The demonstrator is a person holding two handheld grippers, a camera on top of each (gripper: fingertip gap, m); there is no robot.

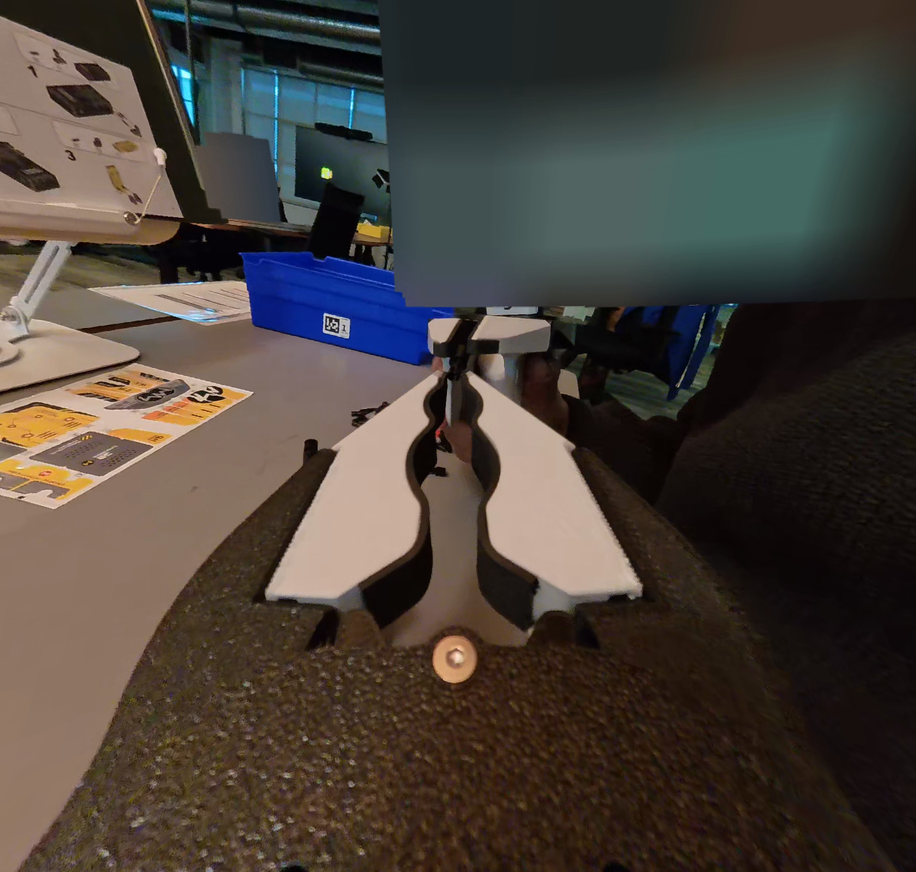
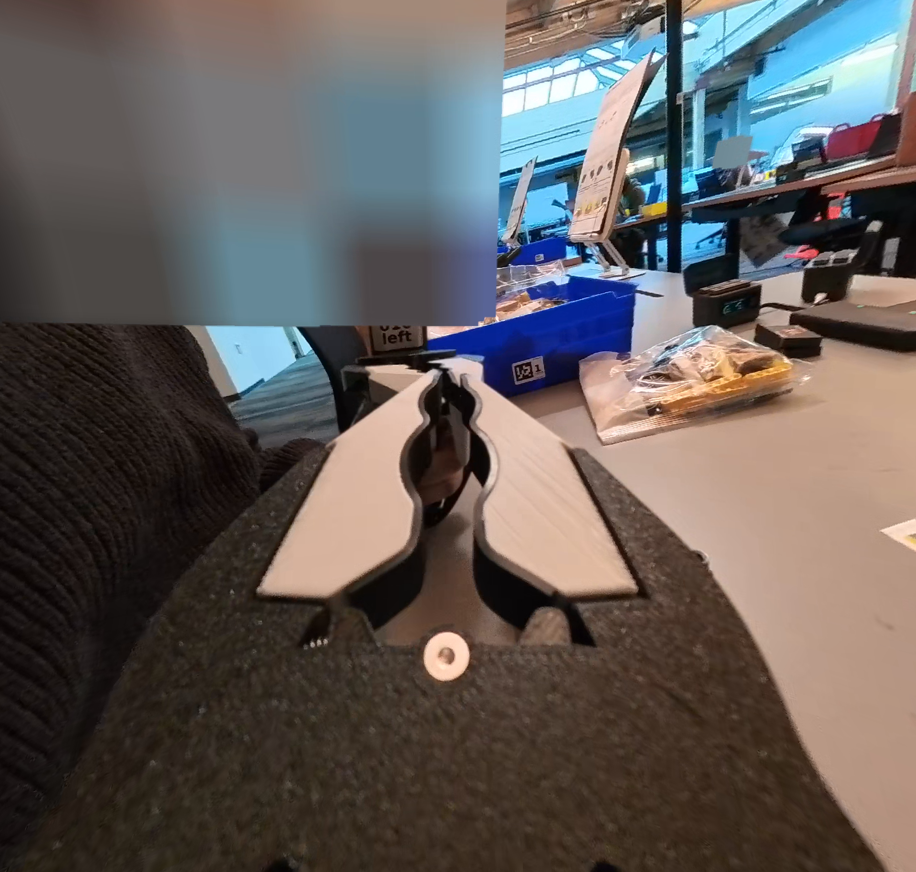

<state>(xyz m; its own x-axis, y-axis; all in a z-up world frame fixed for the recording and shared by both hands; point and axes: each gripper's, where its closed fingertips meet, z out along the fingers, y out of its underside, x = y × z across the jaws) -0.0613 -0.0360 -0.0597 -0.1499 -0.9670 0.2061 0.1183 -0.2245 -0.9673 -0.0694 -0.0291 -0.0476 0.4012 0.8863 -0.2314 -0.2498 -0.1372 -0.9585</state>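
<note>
My left gripper (image 1: 452, 381) has its white fingers (image 1: 376, 491) closed to a narrow gap, tips pinched on a small black part (image 1: 460, 352). The right gripper's white fingers (image 1: 515, 332) meet it head-on from the far side. In the right wrist view, my right gripper (image 2: 448, 378) is likewise closed, tips on the same small black part (image 2: 443, 394), with the left gripper's body (image 2: 391, 367) just behind. Both are held above the near edge of the grey table (image 1: 277, 402). The part's shape is mostly hidden by the fingers.
A blue bin (image 1: 322, 298) (image 2: 560, 352) stands behind. An instruction sheet on a stand (image 1: 64, 154), a yellow sticker sheet (image 1: 99, 426) and small black bits (image 1: 367, 412) lie left. A clear bag of yellow and black parts (image 2: 694, 382) and black devices (image 2: 723, 302) lie right. A dark knit sleeve (image 2: 99, 501) is close. Only a small space, under 4 cm, lies between the two pairs of fingers.
</note>
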